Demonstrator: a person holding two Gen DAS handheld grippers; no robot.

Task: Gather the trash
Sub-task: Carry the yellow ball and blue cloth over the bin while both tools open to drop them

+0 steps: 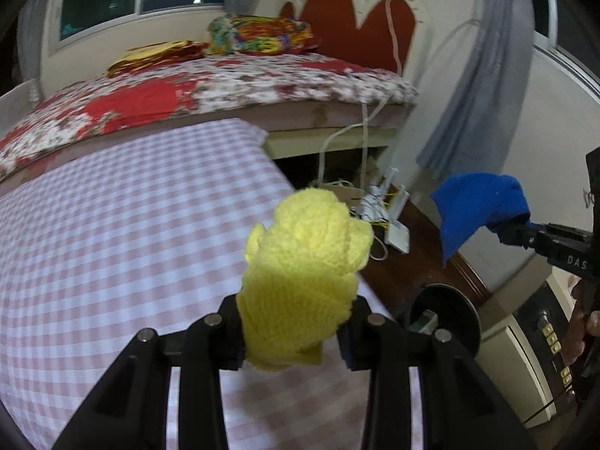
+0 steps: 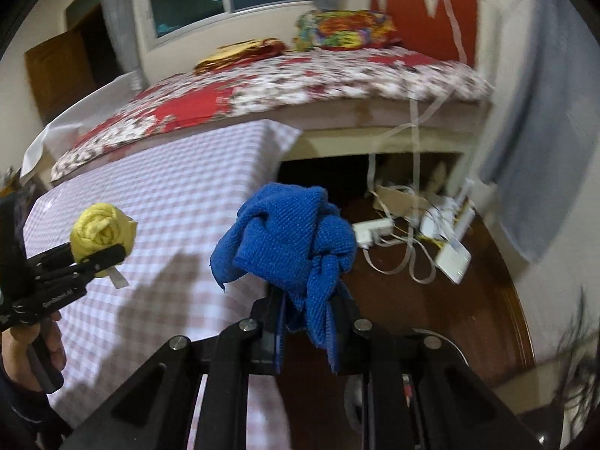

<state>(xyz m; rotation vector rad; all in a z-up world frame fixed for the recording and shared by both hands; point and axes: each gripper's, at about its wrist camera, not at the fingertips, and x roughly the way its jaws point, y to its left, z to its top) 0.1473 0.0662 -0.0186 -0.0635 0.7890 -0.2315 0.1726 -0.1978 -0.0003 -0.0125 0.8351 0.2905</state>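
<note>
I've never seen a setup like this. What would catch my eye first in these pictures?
Two bright balled-up cloths held up in the air: a yellow cloth pinched in the left gripper above the pink checked tablecloth, and a blue cloth clamped in the right gripper beside it, off the table's edge. Behind them stands a bed with a red floral cover, and a round black bin sits low on the floor below.

"DAS" on right claw (image 1: 504,229) body.
</note>
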